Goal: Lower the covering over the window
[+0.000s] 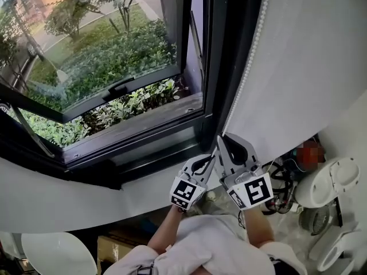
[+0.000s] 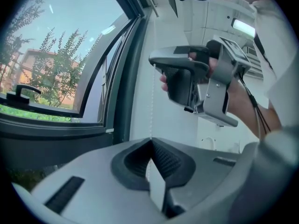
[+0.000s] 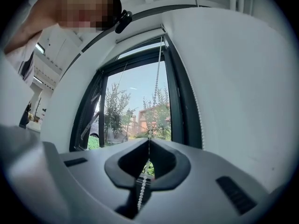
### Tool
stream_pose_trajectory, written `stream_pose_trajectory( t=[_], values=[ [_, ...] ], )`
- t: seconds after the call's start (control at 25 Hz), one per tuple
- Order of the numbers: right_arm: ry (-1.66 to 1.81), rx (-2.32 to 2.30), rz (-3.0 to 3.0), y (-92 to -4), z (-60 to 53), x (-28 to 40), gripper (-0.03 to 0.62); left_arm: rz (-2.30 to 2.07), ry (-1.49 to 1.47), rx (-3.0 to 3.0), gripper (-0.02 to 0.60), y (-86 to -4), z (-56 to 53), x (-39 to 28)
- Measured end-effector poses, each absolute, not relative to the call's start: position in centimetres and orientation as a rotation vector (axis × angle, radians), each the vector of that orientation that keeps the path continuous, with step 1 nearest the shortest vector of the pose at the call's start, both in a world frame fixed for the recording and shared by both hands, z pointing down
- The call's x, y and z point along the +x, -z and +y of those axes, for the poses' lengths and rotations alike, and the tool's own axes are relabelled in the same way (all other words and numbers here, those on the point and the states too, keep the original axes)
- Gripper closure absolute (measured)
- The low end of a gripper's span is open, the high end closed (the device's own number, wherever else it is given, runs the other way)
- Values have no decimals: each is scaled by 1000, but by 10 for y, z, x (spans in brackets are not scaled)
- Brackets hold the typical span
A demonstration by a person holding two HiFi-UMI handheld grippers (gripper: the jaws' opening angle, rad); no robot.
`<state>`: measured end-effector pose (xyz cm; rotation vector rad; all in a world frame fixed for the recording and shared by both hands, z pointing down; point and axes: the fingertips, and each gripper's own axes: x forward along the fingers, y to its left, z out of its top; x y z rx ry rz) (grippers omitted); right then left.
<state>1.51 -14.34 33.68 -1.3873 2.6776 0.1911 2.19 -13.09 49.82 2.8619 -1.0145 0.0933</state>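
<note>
Left gripper point(image 2: 150, 143) and right gripper point(image 3: 148, 143): fingers clenched on the bead chain point(image 3: 159, 73) at the window's point(image 1: 114, 67) right edge. Glass uncovered. The blind point(image 3: 140, 35) looks rolled up at the window's top edge. Lowering barely begun, and nearly all the pulling is left.

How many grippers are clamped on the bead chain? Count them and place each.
2. Left gripper grips the bead chain lower down; right gripper grips it just above.

Pale grey floor point(image 1: 291, 234) showing at lower right, tangle of black cables point(image 1: 280, 189) and round white plastic appliance point(image 1: 328, 182) sitting on it
</note>
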Motion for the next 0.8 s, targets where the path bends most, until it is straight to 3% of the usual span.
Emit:
stream_pose_trajectory(
  t=[0.8],
  values=[
    [-10,-1380,2773,-406,-141,11,597,-994,-211,2776,568,-568,-117,23]
  ],
)
